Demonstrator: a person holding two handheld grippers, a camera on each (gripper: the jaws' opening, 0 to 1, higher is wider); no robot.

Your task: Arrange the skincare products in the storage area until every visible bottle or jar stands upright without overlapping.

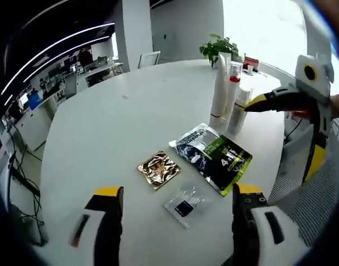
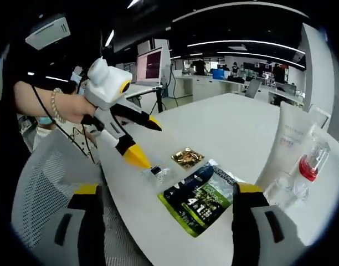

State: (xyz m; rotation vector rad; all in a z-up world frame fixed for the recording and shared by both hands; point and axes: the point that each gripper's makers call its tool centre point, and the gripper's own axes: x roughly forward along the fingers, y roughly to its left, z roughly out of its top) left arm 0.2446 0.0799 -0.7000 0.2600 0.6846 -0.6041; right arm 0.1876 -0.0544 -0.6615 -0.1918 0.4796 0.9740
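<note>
The left gripper (image 1: 178,208) and right gripper (image 2: 167,208) are both held with jaws spread wide and empty above the white table (image 1: 119,127). Three upright bottles (image 1: 227,94) are grouped near the table edge; the green sachet (image 1: 214,155), gold sachet (image 1: 158,170) and clear packet (image 1: 185,206) lie flat nearby.

The left gripper view looks down from above the near edge of the white bench (image 1: 131,127), facing across it toward the bottles (image 1: 227,100). The right gripper view sits lower, seemingly just off the bench edge. Both share the gold sachet (image 1: 158,169) and green pouch (image 2: 200,202).
</note>
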